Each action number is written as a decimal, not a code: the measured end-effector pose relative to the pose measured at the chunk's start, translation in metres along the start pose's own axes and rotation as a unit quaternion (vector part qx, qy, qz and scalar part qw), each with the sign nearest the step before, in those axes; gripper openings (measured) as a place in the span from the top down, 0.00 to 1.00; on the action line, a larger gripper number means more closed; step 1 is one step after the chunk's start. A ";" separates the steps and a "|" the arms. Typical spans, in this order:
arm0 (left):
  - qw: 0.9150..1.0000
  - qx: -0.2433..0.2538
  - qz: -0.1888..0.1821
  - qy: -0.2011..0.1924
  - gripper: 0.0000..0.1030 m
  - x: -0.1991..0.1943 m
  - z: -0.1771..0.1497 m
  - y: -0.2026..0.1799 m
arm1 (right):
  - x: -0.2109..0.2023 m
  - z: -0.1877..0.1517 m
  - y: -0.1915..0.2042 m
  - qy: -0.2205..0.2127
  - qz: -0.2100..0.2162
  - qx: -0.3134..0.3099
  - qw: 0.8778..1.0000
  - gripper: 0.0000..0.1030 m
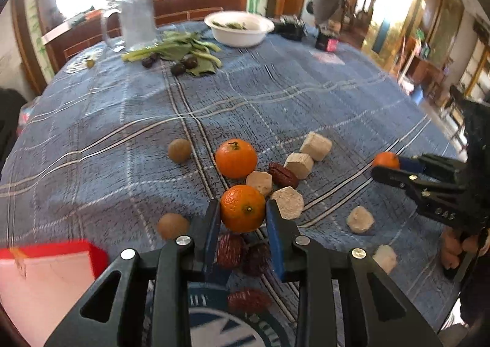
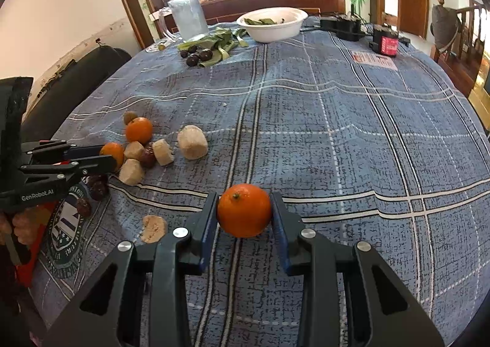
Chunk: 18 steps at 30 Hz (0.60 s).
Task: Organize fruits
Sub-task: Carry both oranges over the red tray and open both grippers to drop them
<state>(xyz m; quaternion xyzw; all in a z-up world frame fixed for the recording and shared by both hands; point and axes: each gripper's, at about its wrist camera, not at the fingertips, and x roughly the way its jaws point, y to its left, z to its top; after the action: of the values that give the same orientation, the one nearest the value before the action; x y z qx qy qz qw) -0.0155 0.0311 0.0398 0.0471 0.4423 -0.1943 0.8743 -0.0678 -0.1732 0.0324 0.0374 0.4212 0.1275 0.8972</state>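
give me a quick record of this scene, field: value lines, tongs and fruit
left tongs: closed on an orange
right tongs: closed on another orange
loose orange: on the blue cloth, beside pale chunks
dark red fruits: under the left tongs
white bowl: far side, greens inside

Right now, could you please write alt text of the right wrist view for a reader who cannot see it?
The right tongs grip an orange over a blue checked tablecloth. Further left, the left tongs close on another orange among pale blocks and dried dates. A white bowl sits far back.
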 end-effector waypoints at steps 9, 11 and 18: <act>0.993 -0.060 0.058 -0.086 0.72 -0.095 -0.038 0.003 | -0.013 -0.002 0.014 -0.034 0.020 -0.017 0.999 0.66; 0.988 -0.075 0.084 -0.102 0.72 -0.117 -0.051 0.012 | -0.016 -0.003 0.025 -0.037 0.029 -0.028 0.999 0.66; 0.970 -0.133 0.177 -0.100 0.72 -0.153 -0.097 0.064 | -0.017 -0.004 0.138 -0.035 0.135 -0.104 0.985 0.65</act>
<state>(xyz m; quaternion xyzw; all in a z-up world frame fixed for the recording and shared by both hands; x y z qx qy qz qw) -0.1455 0.1599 0.0965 -0.0120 0.3591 0.0204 0.9330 -0.1082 -0.0447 0.0666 0.0053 0.3653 0.2890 0.8849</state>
